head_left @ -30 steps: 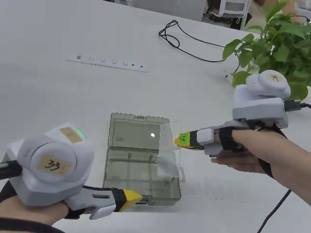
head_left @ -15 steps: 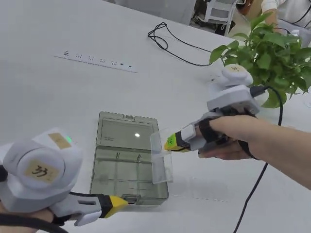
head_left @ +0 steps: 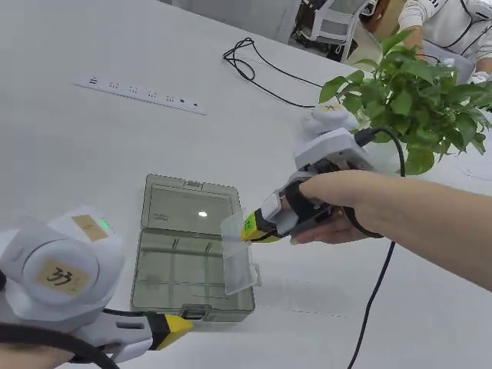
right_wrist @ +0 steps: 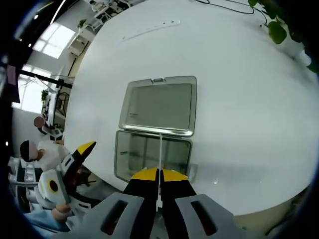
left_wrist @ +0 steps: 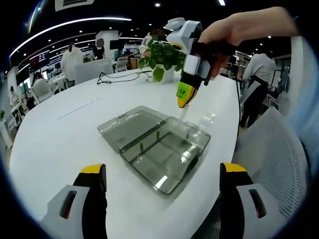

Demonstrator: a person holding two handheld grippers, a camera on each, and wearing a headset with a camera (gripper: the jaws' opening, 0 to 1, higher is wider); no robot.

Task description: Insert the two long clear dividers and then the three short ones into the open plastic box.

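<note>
White table (head_left: 77, 154) fills the head view, in an open office with chairs and other people at the far side. The box (head_left: 173, 269) lies open on it, its lid (head_left: 192, 206) folded flat on the table behind the base.

The right gripper (head_left: 247, 229), in a hand (head_left: 346, 204), is clenched on the top edge of a clear divider (head_left: 238, 261). The sheet hangs down from its tips over the box end nearest that gripper. In the right gripper view the two yellow tips are pressed together, and the divider (right_wrist: 160, 149) shows edge-on as a thin line running straight ahead from them, across the box base (right_wrist: 134, 154) to the hinge. The lid (right_wrist: 159, 107) lies beyond that. Whether the sheet's lower edge touches the box floor cannot be told.

The left gripper (head_left: 175, 329) is released. In its own view the left gripper (left_wrist: 162, 172) has its jaws spread wide and holds nothing. The box (left_wrist: 159, 149) sits just ahead of them and between them, with the near wall close to the tips in the head view. Beyond the box in that view the right gripper (left_wrist: 183, 99) points down at the far corner.

Behind the right gripper stands a plant (head_left: 415, 100), and a black cord (head_left: 377, 284) trails from that gripper toward the person. Well beyond the lid, far from both grippers, lie a power strip (head_left: 138, 94) and a looped cable (head_left: 261, 69).
</note>
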